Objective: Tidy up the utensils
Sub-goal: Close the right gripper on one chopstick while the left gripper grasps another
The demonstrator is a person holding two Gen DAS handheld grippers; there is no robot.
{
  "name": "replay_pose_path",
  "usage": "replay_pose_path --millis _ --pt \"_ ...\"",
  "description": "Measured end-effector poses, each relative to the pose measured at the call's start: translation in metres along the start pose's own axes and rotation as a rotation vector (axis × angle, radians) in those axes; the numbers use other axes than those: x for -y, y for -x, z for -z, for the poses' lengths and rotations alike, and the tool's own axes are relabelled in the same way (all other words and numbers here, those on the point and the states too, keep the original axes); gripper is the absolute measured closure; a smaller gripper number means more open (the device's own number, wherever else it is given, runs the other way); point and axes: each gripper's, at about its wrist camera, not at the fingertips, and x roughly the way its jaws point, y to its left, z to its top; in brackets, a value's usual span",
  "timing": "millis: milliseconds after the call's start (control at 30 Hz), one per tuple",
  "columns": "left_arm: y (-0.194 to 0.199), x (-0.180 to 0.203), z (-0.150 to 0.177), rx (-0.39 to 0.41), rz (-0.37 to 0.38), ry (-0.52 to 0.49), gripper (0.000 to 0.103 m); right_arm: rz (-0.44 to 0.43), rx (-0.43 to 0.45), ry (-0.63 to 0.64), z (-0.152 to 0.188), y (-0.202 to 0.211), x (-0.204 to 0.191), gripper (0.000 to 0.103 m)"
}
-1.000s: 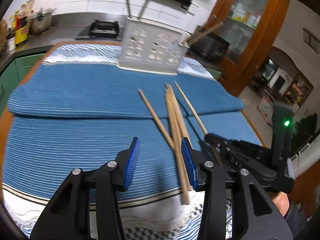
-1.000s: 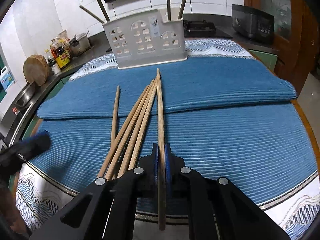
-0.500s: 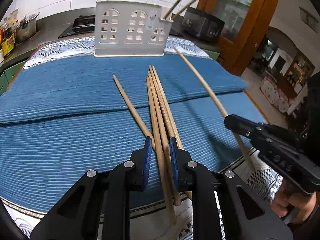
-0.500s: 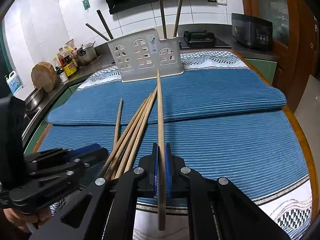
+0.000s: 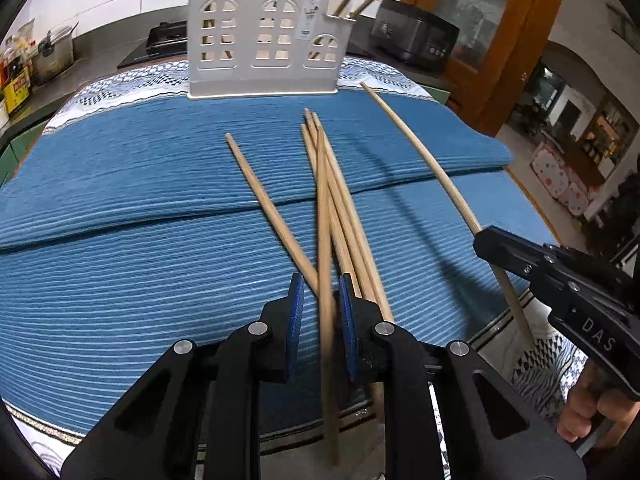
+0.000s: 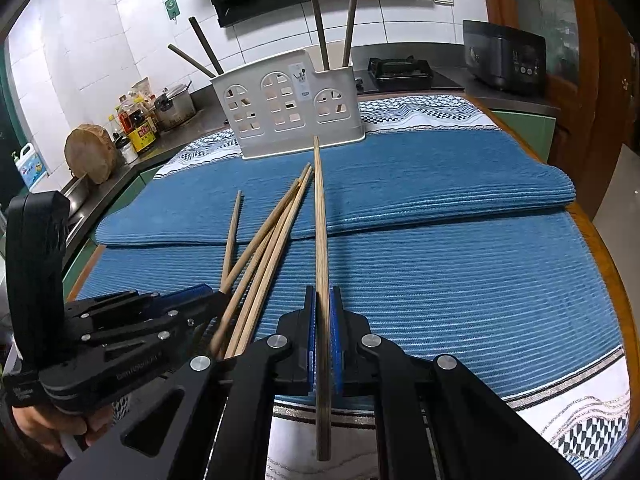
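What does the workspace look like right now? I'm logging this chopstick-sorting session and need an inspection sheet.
Surface: blue ribbed mat over a patterned cloth.
Job's things: white holder at the mat's far edge, four chopsticks upright in it; loose chopsticks lying on the mat.
Clutter: nothing seen on the mat.
Grippers: right gripper shut on one chopstick, raised and pointing at the holder; left gripper has its pads either side of a blurred chopstick with a gap showing.
Cables: nothing seen.
Surroundings: kitchen counter with pot, bottles, chopping block; stove; black appliance.
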Motion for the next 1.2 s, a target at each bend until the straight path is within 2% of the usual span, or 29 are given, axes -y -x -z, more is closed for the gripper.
replay_pose_path --millis 100,300,433,733,1200 --pt "-0.004 -0.001 0.000 -0.007 0.010 0.013 0.091 0.000 0.001 -0.001 0.000 0.000 0.001 0.096" --pt "-0.003 -0.002 0.000 0.008 0.005 0.027 0.092 0.006 0.006 -0.008 0.000 0.002 0.004 0.096" --pt "0.001 0.000 0.000 0.020 0.006 0.027 0.098 0.006 0.010 -0.004 -0.001 0.004 0.004 0.096" --pt "0.002 -0.004 0.004 0.017 0.004 0.021 0.098 0.007 0.024 0.016 -0.002 0.010 -0.003 0.096" --pt "0.003 -0.016 0.009 0.006 0.067 0.104 0.095 0.015 0.025 0.034 -0.003 0.014 -0.009 0.096"
